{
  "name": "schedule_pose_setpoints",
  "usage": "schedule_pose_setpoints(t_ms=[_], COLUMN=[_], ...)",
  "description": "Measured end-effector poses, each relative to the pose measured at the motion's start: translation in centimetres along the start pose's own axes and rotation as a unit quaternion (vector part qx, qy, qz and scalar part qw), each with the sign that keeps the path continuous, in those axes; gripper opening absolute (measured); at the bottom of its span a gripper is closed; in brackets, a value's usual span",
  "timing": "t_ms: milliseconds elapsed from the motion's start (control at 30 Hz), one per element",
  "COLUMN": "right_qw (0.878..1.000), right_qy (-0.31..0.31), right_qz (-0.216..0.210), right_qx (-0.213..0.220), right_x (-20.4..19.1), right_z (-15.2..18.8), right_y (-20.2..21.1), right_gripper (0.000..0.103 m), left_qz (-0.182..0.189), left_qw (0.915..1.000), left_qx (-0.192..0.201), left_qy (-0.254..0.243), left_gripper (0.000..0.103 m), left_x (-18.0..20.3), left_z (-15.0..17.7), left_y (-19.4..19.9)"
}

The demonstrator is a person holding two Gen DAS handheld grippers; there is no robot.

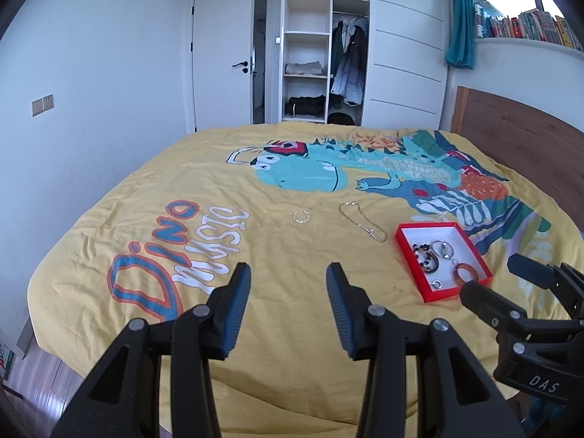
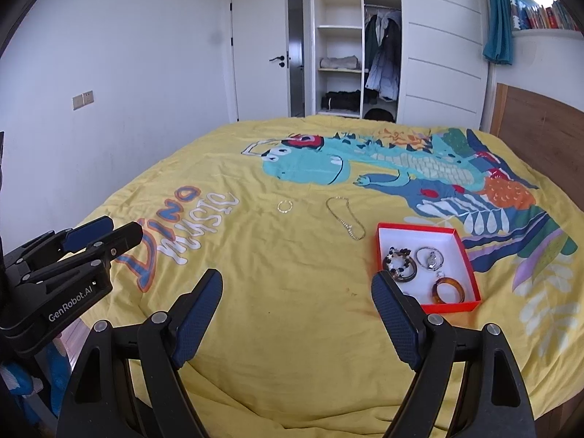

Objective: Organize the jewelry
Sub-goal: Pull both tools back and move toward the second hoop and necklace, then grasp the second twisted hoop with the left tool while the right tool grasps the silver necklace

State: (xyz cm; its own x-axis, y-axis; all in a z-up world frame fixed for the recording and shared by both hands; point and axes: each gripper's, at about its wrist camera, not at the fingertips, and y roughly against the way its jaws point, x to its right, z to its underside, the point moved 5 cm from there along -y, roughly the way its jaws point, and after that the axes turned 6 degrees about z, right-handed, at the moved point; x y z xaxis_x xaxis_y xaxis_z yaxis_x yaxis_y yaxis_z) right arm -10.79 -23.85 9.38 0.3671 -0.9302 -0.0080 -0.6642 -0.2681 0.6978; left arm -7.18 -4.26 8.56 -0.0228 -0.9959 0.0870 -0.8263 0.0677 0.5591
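A red box (image 1: 405,252) (image 2: 471,255) with a white inside lies on the yellow bedspread. It holds a beaded bracelet (image 2: 399,263), a silver ring piece (image 2: 430,257) and an amber bangle (image 2: 448,291). A thin chain necklace (image 1: 361,221) (image 2: 345,217) lies loose left of the box. A small silver bracelet (image 1: 301,215) (image 2: 285,206) lies further left. My left gripper (image 1: 288,284) is open and empty above the near bedspread. My right gripper (image 2: 296,292) is open and empty, its right finger next to the box's near corner.
The bed (image 1: 255,328) fills the foreground, with a wooden headboard (image 1: 518,138) at the right. An open wardrobe (image 1: 321,54) and a door (image 1: 222,54) stand behind the bed. A bookshelf (image 1: 525,29) is at the upper right.
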Motion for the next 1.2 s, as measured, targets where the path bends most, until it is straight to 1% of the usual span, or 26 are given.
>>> schedule_pose_setpoints(t_ms=[267,400,600,733,800,867,967,1033,1133,1200], right_qw=[0.997,0.994,0.99,0.988,0.989,0.989,0.989,0.989,0.987,0.985], right_qy=[0.003,0.007,0.014,0.015,0.018,0.022,0.028,0.033,0.037,0.042], right_qz=[-0.019,-0.031,-0.04,-0.041,-0.038,-0.036,-0.036,-0.034,-0.033,-0.03], right_qx=[-0.073,-0.107,-0.138,-0.146,-0.145,-0.142,-0.137,-0.14,-0.15,-0.164], right_x=[-0.6,-1.0,-0.7,0.5,1.3,2.1,3.4,3.9,5.0,5.8], right_z=[3.0,4.2,4.5,2.9,1.4,-0.3,-3.1,-4.5,-6.4,-7.3], right_y=[-6.4,-9.6,-13.7,-17.1,-19.1,-21.5,-25.2,-27.8,-31.9,-34.7], right_gripper=[0.083,0.083,0.083,0.083,0.083,0.083,0.083,0.083,0.086,0.087], left_qz=[-0.013,-0.01,-0.007,-0.007,-0.011,-0.01,0.002,0.017,0.036,0.049], left_qw=[0.998,0.994,0.9874,0.9833,0.9829,0.9824,0.9811,0.9801,0.9793,0.9777], left_qx=[-0.061,-0.107,-0.154,-0.177,-0.18,-0.182,-0.188,-0.194,-0.198,-0.204], left_qy=[0.008,0.021,0.032,0.039,0.038,0.041,0.047,0.039,0.022,0.012], left_gripper=[0.041,0.041,0.041,0.042,0.054,0.055,0.056,0.056,0.058,0.062], left_x=[-2.2,-3.1,-4.3,-5.1,-5.4,-5.6,-5.5,-4.7,-3.3,-2.3], left_z=[2.1,3.5,4.8,4.6,4.0,3.0,1.5,0.3,-1.3,-2.3], left_y=[-5.7,-9.3,-14.2,-18.0,-20.1,-22.4,-25.9,-28.8,-32.6,-35.6])
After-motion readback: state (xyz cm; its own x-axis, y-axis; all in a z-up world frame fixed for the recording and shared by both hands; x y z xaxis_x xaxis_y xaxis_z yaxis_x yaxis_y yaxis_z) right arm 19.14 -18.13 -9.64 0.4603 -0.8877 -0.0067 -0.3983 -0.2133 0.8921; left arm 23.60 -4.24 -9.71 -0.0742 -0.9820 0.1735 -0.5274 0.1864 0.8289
